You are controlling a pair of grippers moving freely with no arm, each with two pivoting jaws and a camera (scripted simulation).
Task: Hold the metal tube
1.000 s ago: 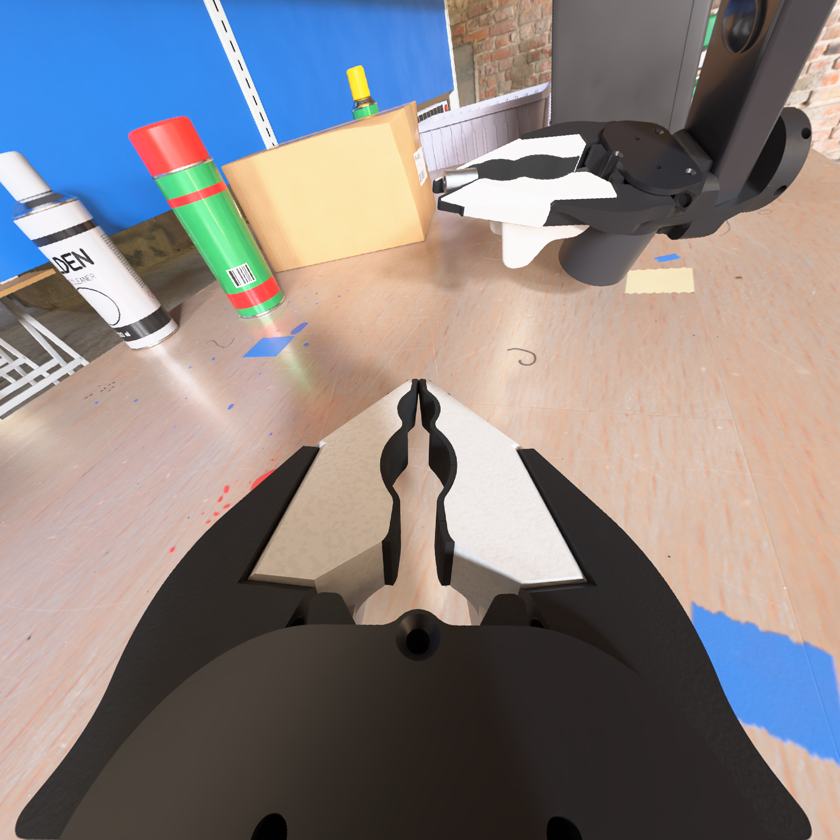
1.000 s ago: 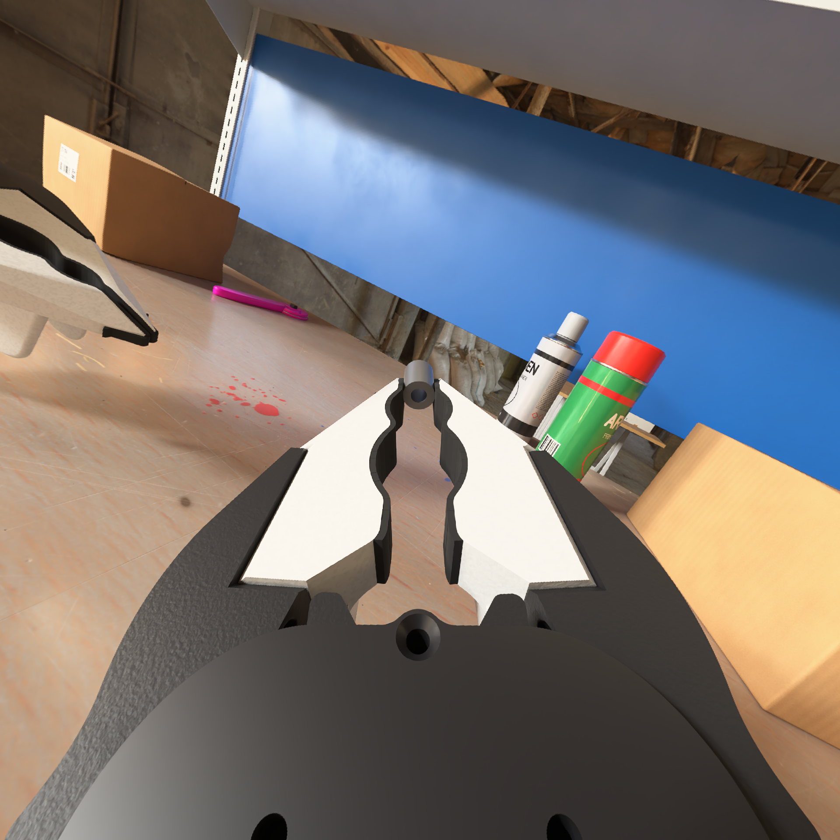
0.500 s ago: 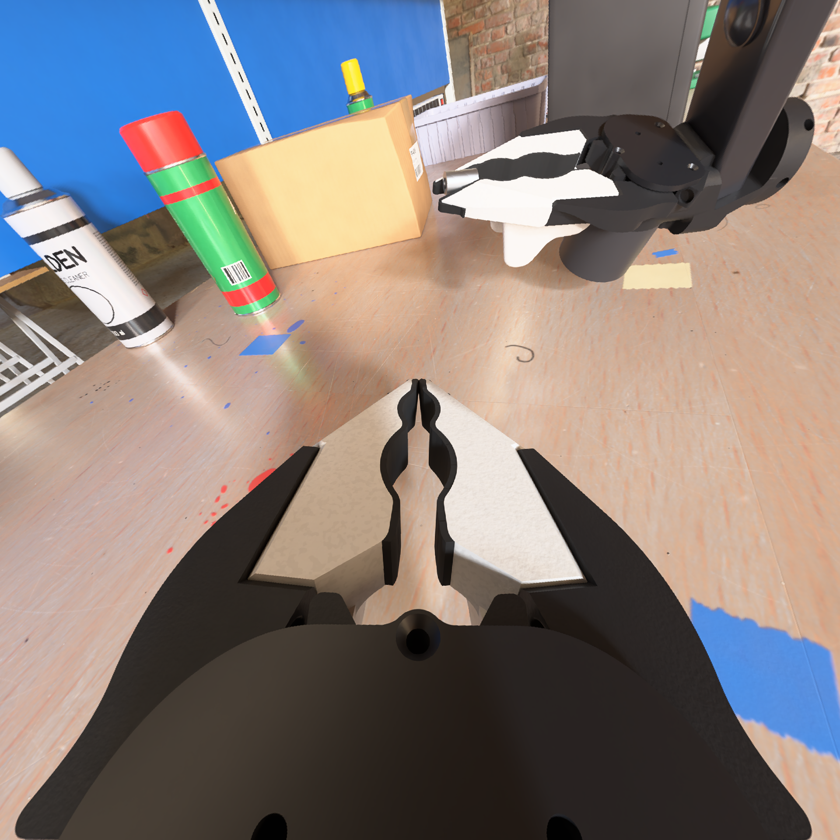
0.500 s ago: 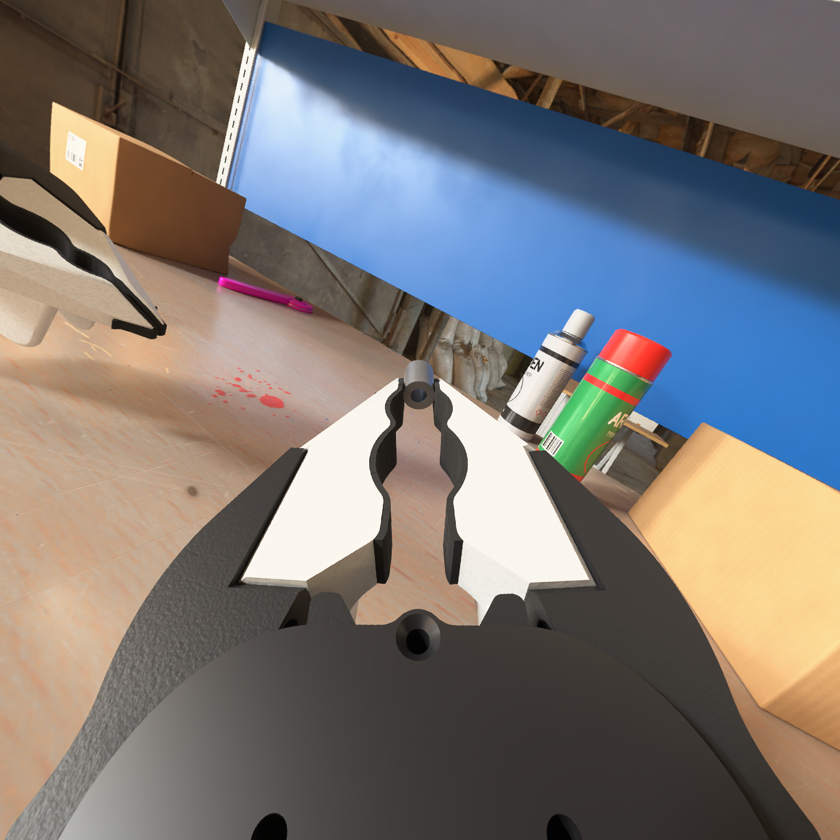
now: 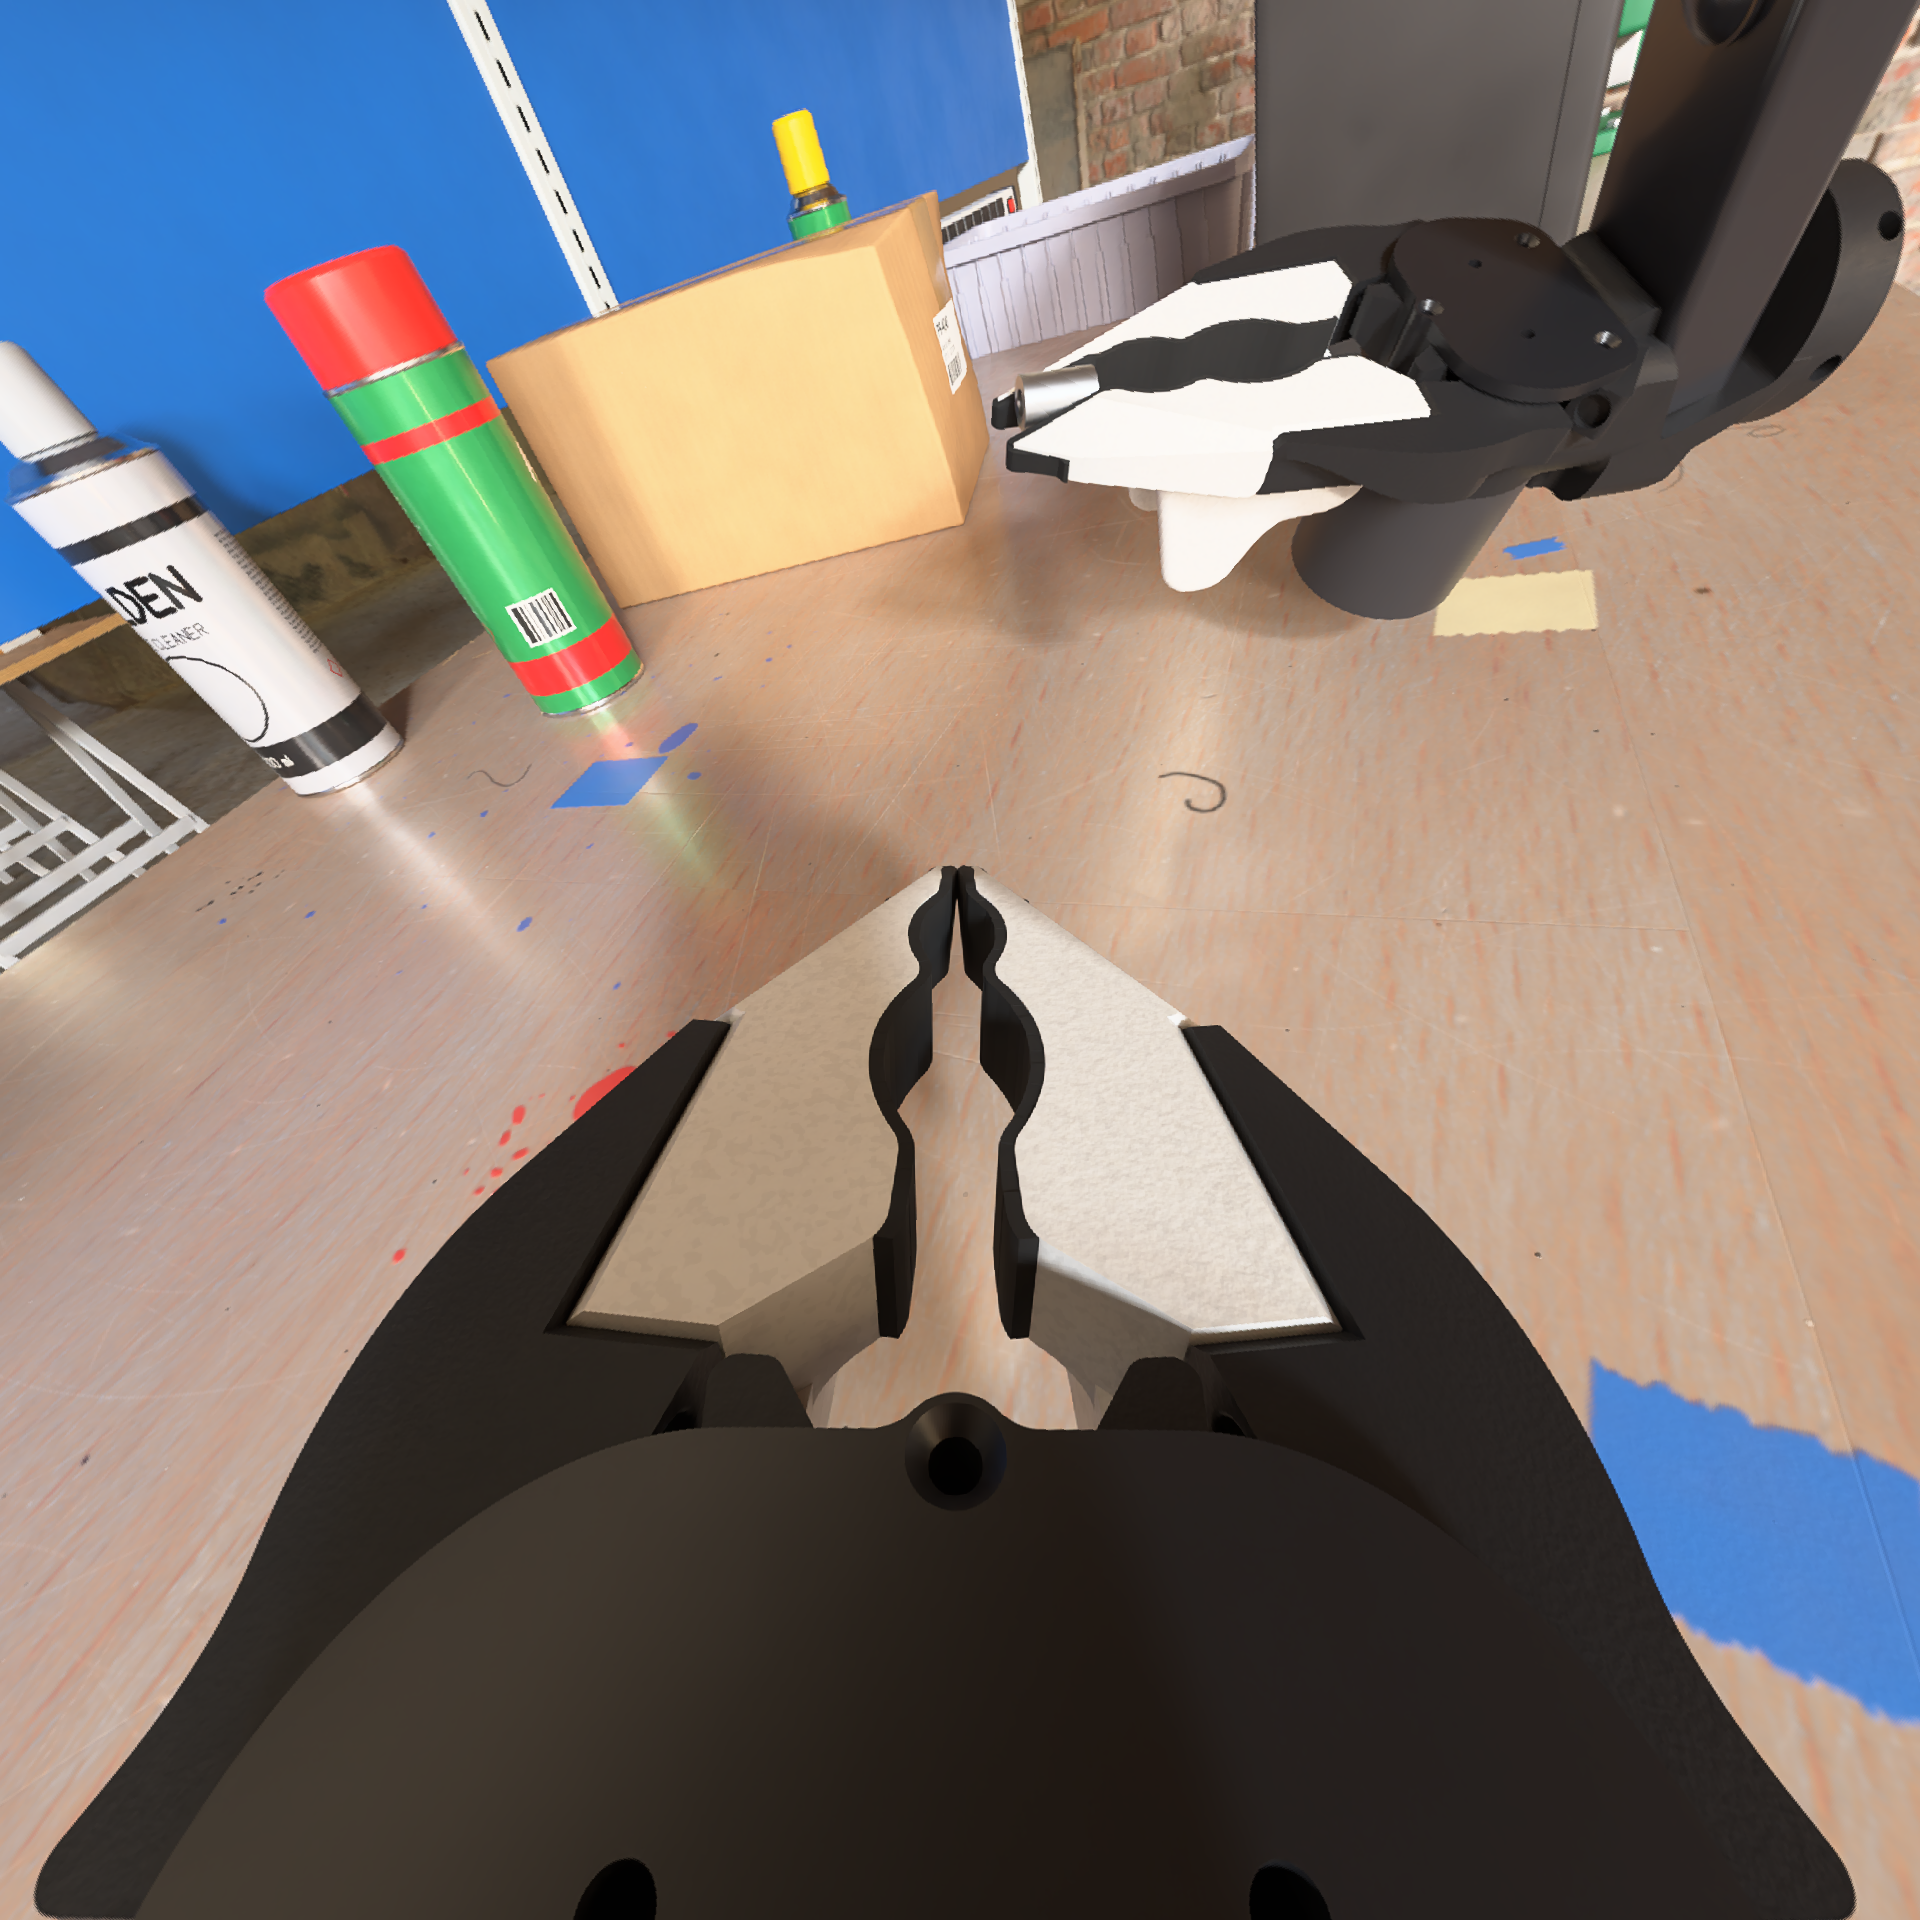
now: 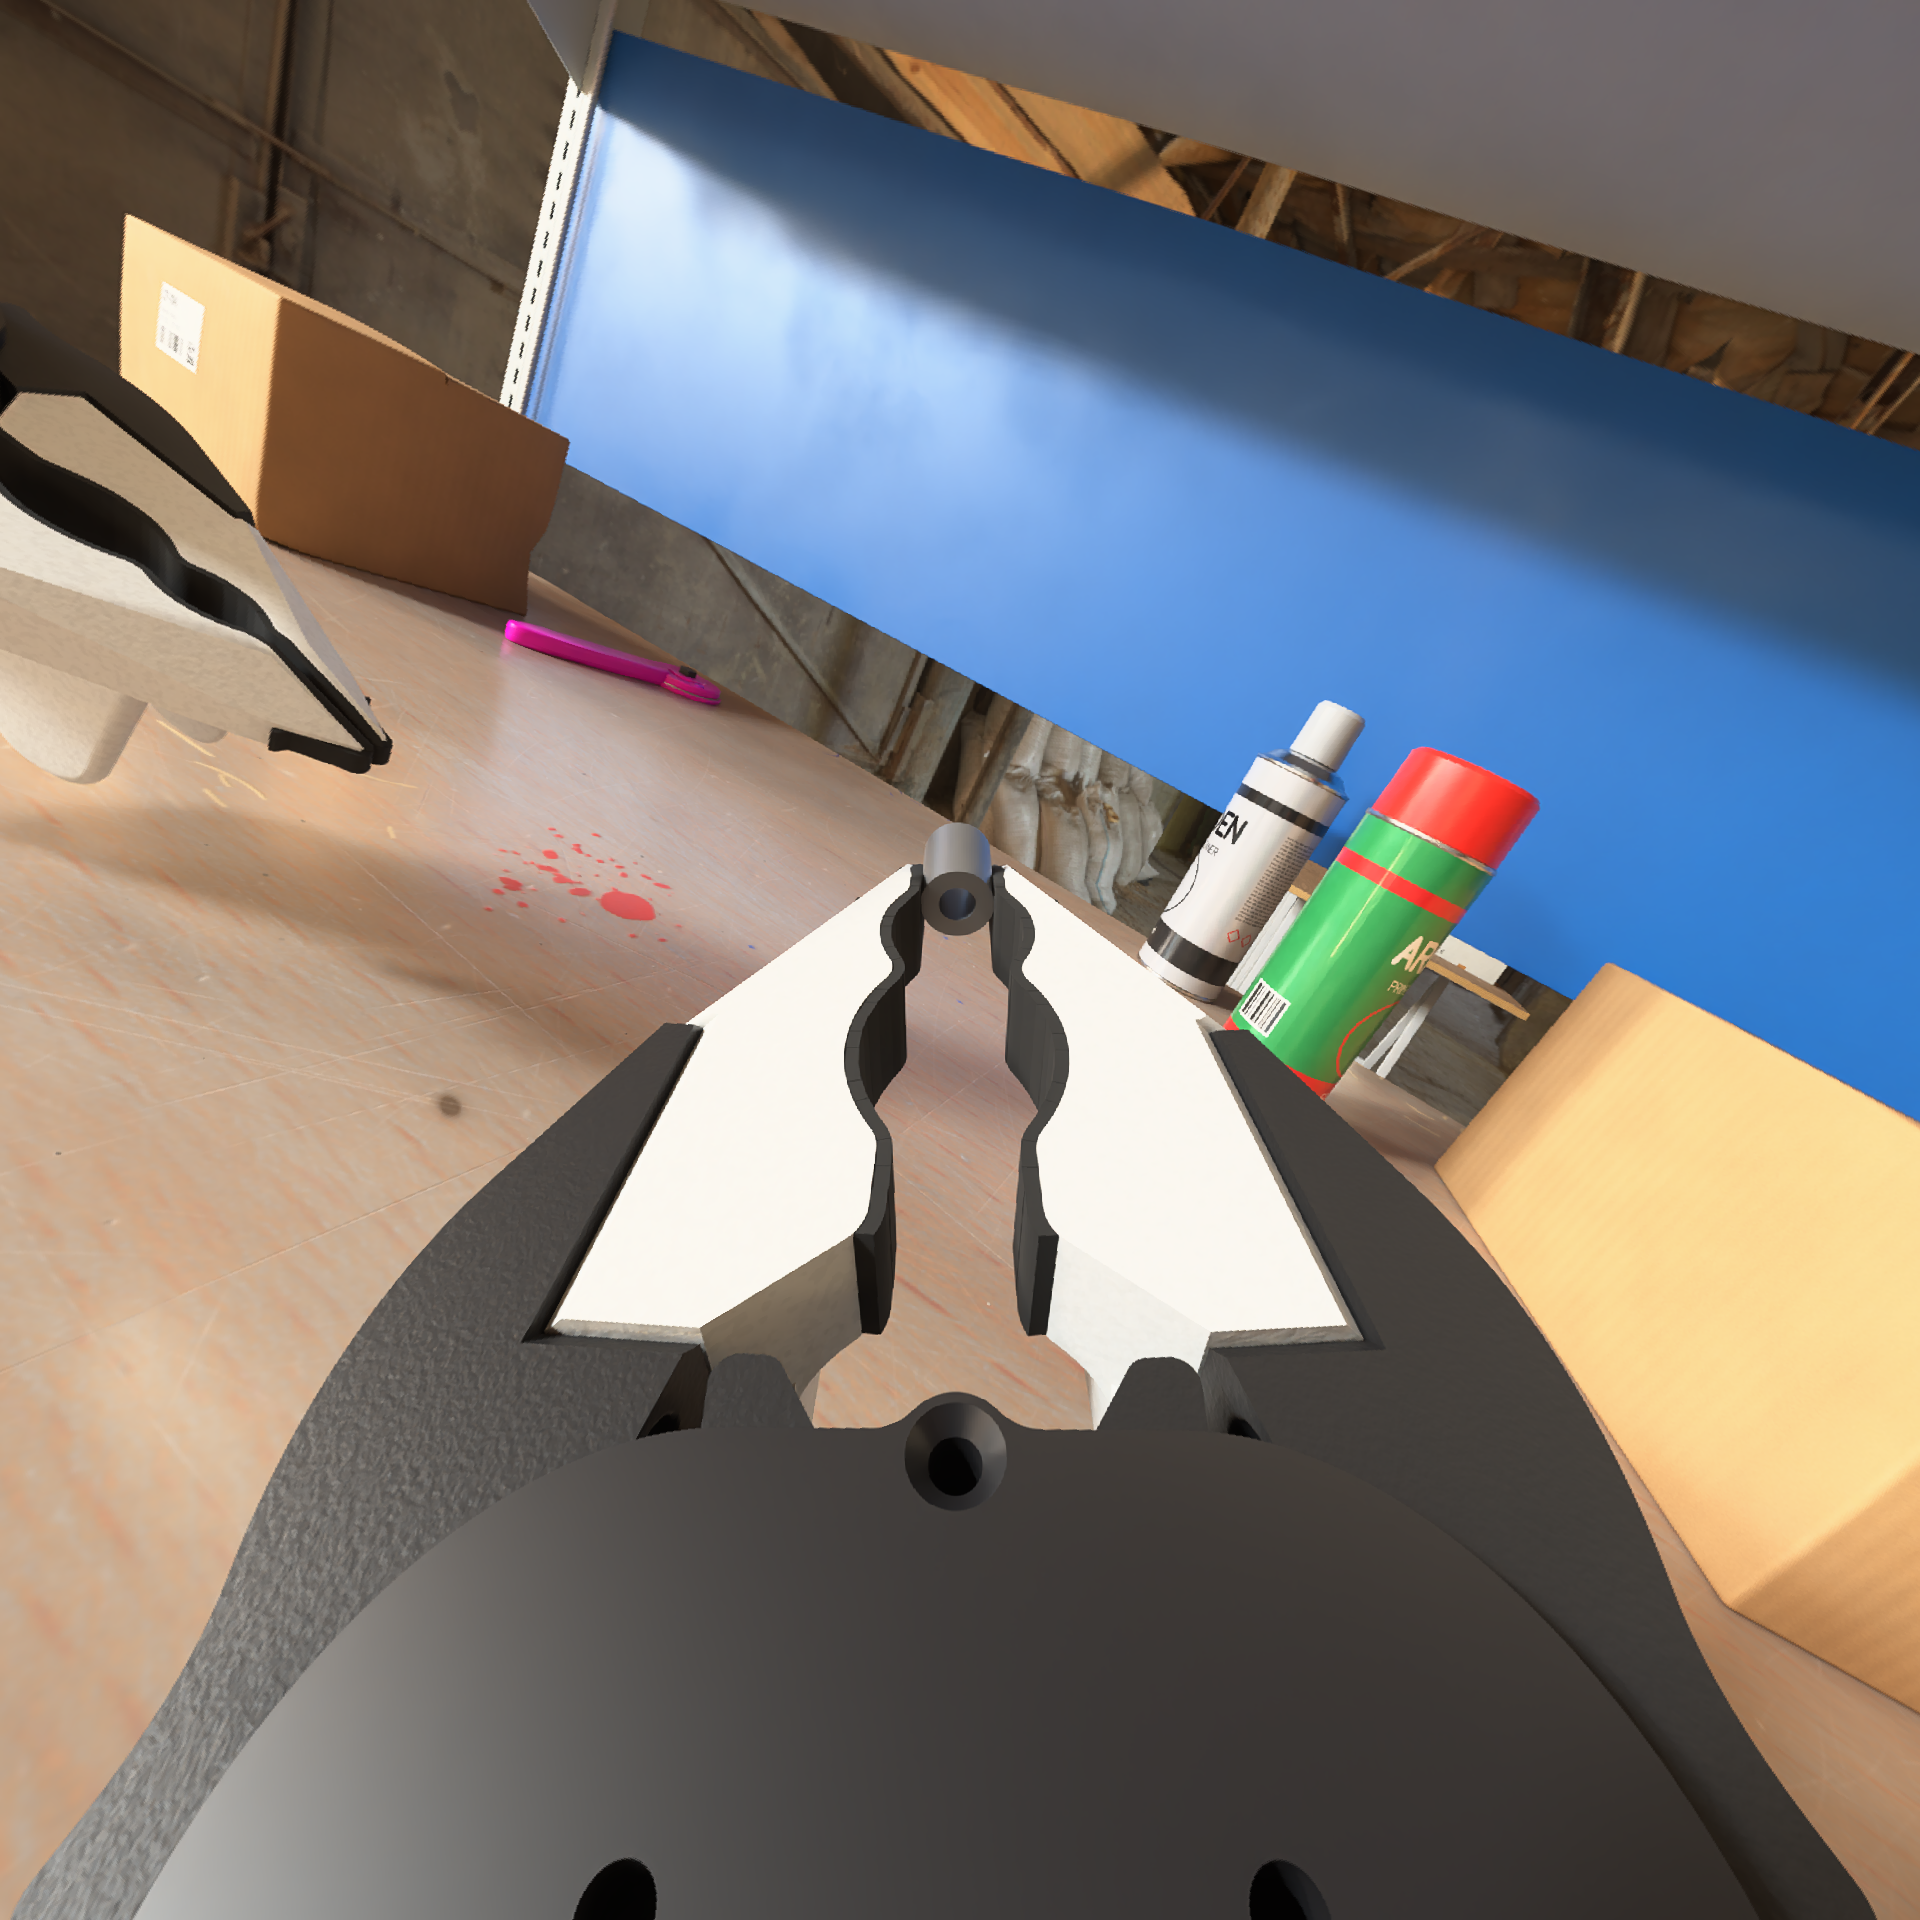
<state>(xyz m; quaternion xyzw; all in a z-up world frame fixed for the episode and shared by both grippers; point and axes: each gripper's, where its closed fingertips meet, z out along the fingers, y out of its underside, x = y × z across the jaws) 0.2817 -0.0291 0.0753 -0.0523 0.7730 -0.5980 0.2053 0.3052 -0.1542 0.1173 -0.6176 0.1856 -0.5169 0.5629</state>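
The metal tube (image 6: 957, 894) is a short grey hollow cylinder pinched between the tips of my right gripper (image 6: 957, 906), above the wooden table. In the left wrist view the tube (image 5: 1055, 393) pokes out of the right gripper's tips (image 5: 1023, 426) at the upper right, in front of the cardboard box. My left gripper (image 5: 956, 881) is shut and empty, low over the table. It also shows at the left edge of the right wrist view (image 6: 358, 746).
A green spray can with a red cap (image 5: 457, 488), a white spray can (image 5: 197, 623) and a cardboard box (image 5: 748, 416) stand along the blue back wall. A dark cylinder post (image 5: 1392, 551) stands behind the right gripper. A pink tool (image 6: 613, 660) and a second box (image 6: 343, 436) lie farther off.
Both grippers have shifted slightly; the cans and box sit a little lower and more to the right in the right wrist view. The grip on the tube is unchanged.
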